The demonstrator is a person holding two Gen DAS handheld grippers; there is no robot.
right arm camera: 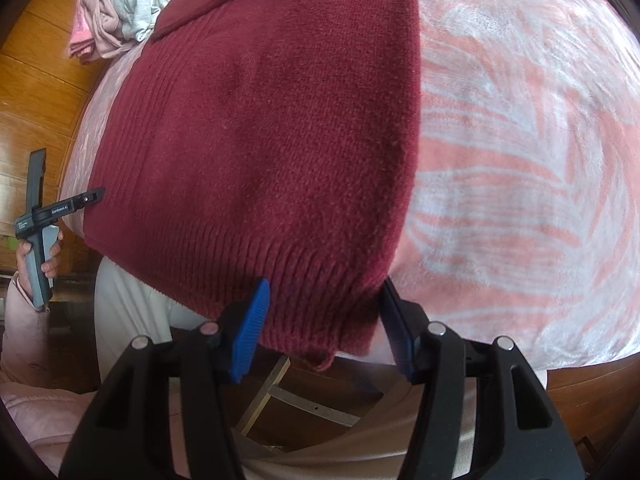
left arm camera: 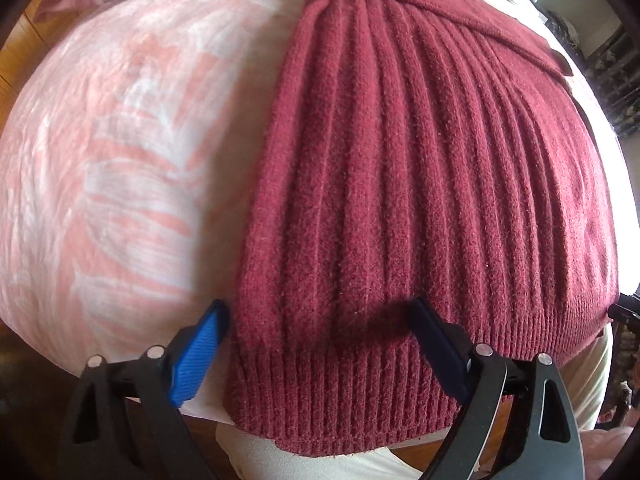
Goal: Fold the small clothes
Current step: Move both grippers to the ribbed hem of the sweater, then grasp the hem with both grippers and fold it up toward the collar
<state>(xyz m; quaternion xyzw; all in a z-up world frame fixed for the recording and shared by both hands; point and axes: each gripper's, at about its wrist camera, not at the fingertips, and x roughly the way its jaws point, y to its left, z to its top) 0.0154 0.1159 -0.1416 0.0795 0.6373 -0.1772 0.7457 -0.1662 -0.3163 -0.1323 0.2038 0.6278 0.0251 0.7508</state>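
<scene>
Two grippers — left gripper [left arm camera: 320,344], right gripper [right arm camera: 324,324] — jaws spread over one maroon sweater [left arm camera: 400,200] hem.

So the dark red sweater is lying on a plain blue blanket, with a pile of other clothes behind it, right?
Not quite. The dark red sweater is lying on a blanket with a pink and white pattern, not a plain blue one; only the pads on the tools are blue. The right wrist view shows this, and the pile of other clothes behind the sweater too.
</scene>
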